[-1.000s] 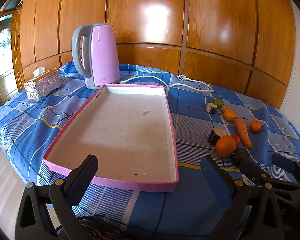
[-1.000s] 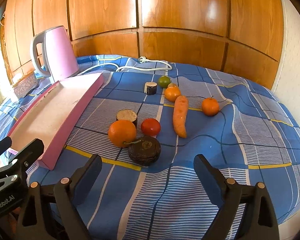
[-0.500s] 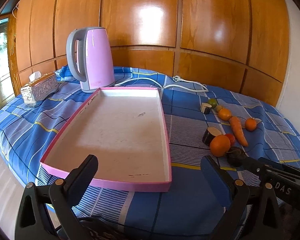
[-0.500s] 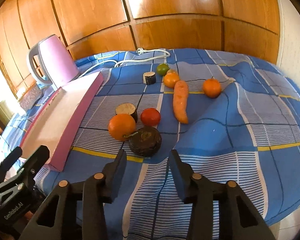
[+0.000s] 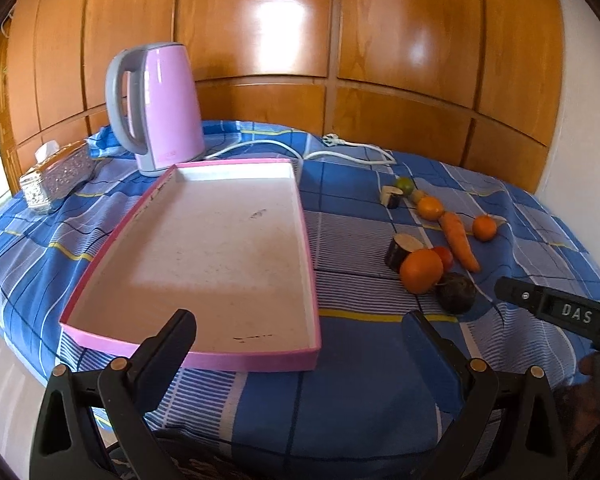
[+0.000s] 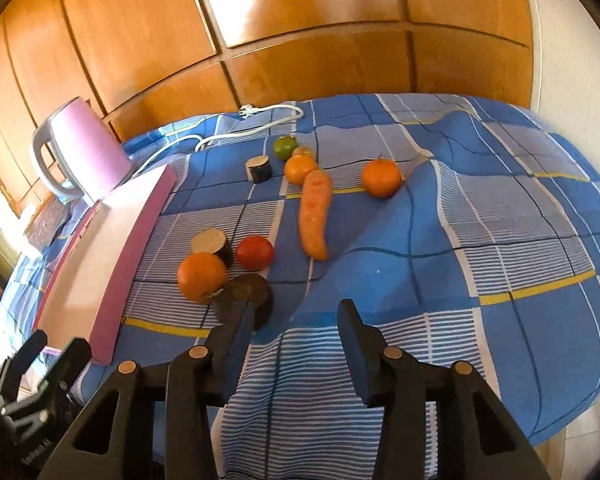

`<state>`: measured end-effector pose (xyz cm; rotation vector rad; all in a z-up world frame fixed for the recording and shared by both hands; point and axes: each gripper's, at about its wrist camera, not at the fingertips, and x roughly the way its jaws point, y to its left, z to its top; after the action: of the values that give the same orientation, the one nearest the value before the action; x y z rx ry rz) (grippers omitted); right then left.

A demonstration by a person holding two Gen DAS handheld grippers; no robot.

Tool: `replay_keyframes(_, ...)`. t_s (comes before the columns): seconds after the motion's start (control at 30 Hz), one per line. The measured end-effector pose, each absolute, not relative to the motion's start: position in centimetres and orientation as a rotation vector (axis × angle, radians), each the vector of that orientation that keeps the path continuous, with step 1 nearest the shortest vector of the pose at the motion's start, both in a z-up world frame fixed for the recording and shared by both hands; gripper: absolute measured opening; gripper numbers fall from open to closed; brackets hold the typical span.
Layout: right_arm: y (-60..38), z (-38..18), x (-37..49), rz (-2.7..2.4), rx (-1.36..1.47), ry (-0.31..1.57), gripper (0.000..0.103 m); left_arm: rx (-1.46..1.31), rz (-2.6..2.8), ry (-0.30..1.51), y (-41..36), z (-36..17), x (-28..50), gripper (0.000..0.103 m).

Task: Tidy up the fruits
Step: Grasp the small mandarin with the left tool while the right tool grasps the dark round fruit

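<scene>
We are holding our right claw partly open, empty, its left finger hiding part of the dark fruit. Our left claw is gaping wide, empty, near the pink tray.

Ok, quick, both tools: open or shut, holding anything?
Left tool: open, holding nothing, low in front of the tray.
Right tool: open, holding nothing, beside the dark fruit.

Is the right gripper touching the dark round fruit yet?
Cannot tell. In the right wrist view one finger of the right gripper overlaps the dark fruit, hiding any gap. The left wrist view shows its tip beside the fruit, seemingly short of it.
</scene>
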<state>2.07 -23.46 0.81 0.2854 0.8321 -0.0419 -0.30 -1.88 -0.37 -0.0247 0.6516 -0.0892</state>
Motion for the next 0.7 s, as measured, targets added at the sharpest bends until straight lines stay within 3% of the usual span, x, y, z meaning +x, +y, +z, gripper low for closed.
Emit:
replay_keyframes(0.1, -22.8, 0.6, 2.2, -0.024, 0.257, 0.841, 0.044, -0.019, -0.125, 0.653, -2.2, -0.4, -0.4, 0.095)
replay_keyframes(0.27, -21.9, 0.6, 2.7, 0.02, 0.225, 0.841, 0.044, -0.005, -0.189, 0.661, -2.9, -0.4, -0.3, 0.072)
replay_keyframes(0.7, -18.8, -1.3, 6.0, 0.053, 0.076, 0.889, 0.042, 0.003, -0.229, 0.712, -3.5, -0.3, 0.7, 0.07)
